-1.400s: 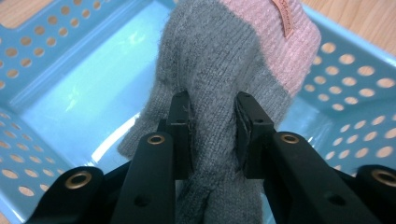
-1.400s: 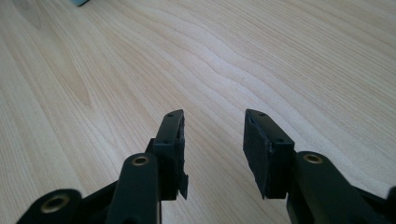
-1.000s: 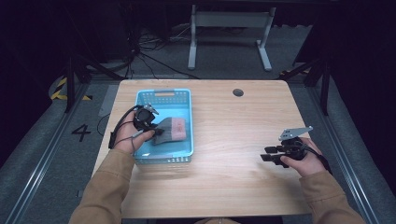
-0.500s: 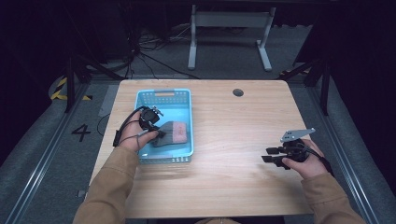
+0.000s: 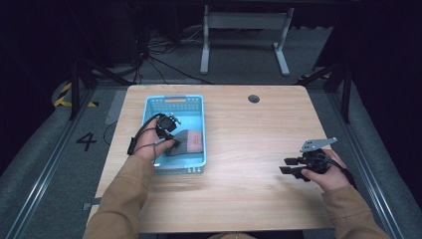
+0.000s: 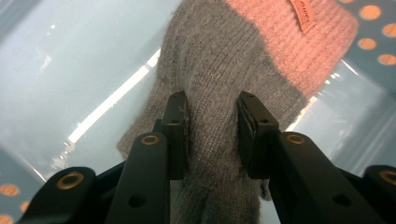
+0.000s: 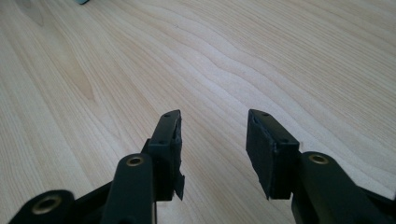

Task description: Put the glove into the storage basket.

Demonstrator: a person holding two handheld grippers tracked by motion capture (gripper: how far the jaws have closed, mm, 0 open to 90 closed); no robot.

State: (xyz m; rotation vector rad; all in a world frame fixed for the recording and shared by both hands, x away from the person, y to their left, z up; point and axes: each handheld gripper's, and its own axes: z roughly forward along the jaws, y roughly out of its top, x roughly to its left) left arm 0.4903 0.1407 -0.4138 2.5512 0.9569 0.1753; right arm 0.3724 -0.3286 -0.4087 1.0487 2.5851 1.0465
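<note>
Left gripper view: left tool jaws pinch grey glove inside blue basket | right tool open, empty, well right of basket | lift-out apparently not done

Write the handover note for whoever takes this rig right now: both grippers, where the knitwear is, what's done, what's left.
Left gripper: down in the blue basket, jaws astride the grey knit glove; whether the pads pinch it is unclear.
Right gripper: open, holding nothing, low over the bare wooden table.
Things: the glove, with its pink cuff, lies on the basket floor.
Done: glove reached.
Left: probably grip it and lift it out.
</note>
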